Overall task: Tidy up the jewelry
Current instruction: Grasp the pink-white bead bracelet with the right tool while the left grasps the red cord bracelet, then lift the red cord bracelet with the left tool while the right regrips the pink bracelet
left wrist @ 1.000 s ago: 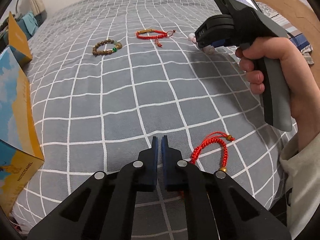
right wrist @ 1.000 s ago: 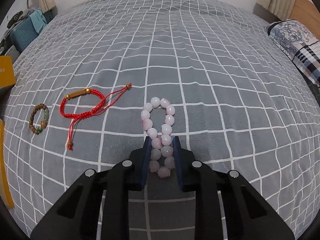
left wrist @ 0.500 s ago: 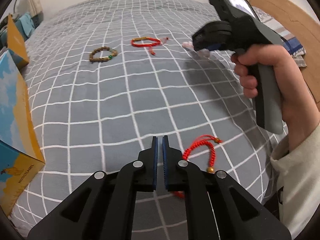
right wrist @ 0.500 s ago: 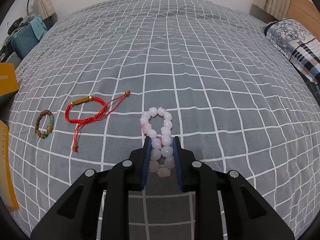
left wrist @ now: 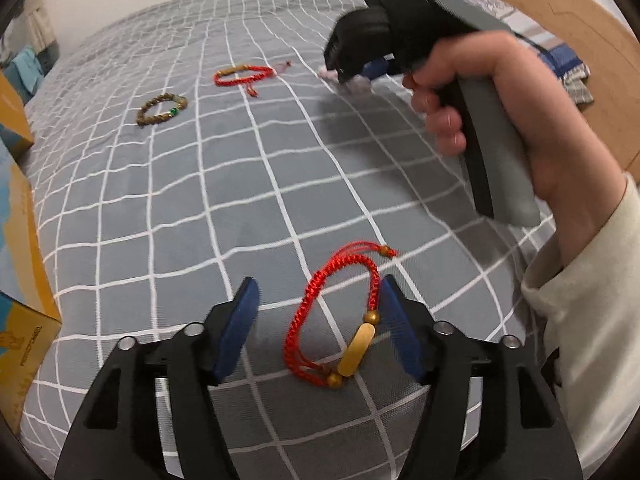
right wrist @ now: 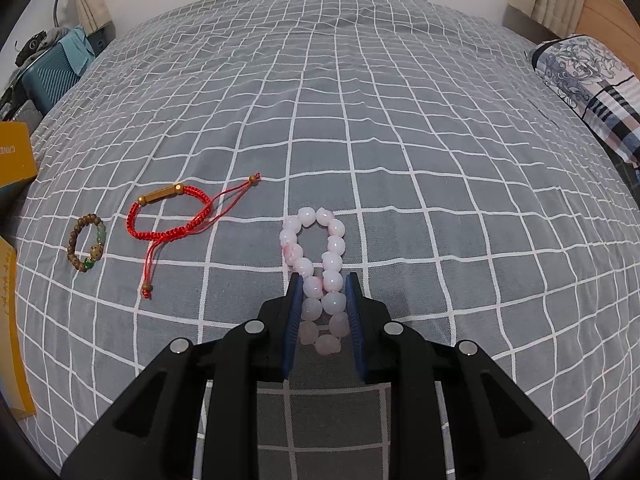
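Jaws on our left gripper point(left wrist: 318, 300) stand wide around a red cord bracelet point(left wrist: 334, 320) lying on the grey checked bedspread point(left wrist: 180, 200) — our right gripper point(right wrist: 322, 288) pinches the pink bead bracelet point(right wrist: 318, 264), near a second red bracelet point(right wrist: 172, 216) and a wooden bead bracelet point(right wrist: 86, 246).

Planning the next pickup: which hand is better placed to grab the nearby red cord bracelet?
Left. The left tongs are open with the red cord bracelet lying between their fingers on the bedspread. The right tongs are shut on the pink bead bracelet, farther up the bed.
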Action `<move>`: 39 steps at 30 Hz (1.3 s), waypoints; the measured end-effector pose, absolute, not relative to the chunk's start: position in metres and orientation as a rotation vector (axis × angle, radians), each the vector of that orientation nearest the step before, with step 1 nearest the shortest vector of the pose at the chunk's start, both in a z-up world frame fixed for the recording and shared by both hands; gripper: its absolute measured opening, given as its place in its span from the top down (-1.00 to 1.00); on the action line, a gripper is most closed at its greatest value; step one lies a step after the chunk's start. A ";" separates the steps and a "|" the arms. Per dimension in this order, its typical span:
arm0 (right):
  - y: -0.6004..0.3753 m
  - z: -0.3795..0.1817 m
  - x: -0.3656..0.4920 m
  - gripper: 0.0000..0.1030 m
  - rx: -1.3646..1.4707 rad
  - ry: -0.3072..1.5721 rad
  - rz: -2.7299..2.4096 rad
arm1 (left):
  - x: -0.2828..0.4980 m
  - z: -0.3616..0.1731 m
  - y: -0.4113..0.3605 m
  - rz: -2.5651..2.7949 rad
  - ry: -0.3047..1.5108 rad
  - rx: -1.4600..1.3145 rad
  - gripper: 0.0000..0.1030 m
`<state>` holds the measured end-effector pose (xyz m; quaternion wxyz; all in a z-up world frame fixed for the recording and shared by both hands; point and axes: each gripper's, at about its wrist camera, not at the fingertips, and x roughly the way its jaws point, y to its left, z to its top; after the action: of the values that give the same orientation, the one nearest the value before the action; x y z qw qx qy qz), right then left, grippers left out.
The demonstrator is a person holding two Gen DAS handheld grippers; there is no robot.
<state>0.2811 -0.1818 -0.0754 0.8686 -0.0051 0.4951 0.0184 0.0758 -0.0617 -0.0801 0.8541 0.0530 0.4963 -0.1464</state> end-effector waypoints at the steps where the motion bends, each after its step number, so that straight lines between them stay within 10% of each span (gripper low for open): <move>1: -0.182 -0.075 0.281 0.59 -0.011 1.036 0.039 | 0.075 -0.082 -0.062 -0.310 1.049 0.117 -0.24; 3: -0.182 -0.076 0.281 0.59 -0.012 1.036 0.039 | 0.075 -0.086 -0.063 -0.311 1.055 0.123 -0.20; 7: -0.181 -0.076 0.281 0.59 -0.013 1.037 0.041 | 0.077 -0.090 -0.065 -0.327 1.078 0.136 0.68; 10: -0.181 -0.077 0.281 0.59 -0.013 1.037 0.040 | 0.078 -0.088 -0.061 -0.320 1.076 0.120 0.82; 31: -0.181 -0.050 0.270 0.96 -0.017 0.959 0.039 | 0.091 -0.050 -0.021 -0.166 0.917 0.015 0.83; 39: -0.189 -0.063 0.277 0.68 -0.005 0.996 0.039 | 0.092 -0.051 -0.019 -0.161 0.920 0.016 0.83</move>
<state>0.2769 -0.1887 -0.0627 0.8783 -0.0022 0.4777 0.0186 0.0921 -0.0185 -0.0507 0.8929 0.0076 0.4435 -0.0774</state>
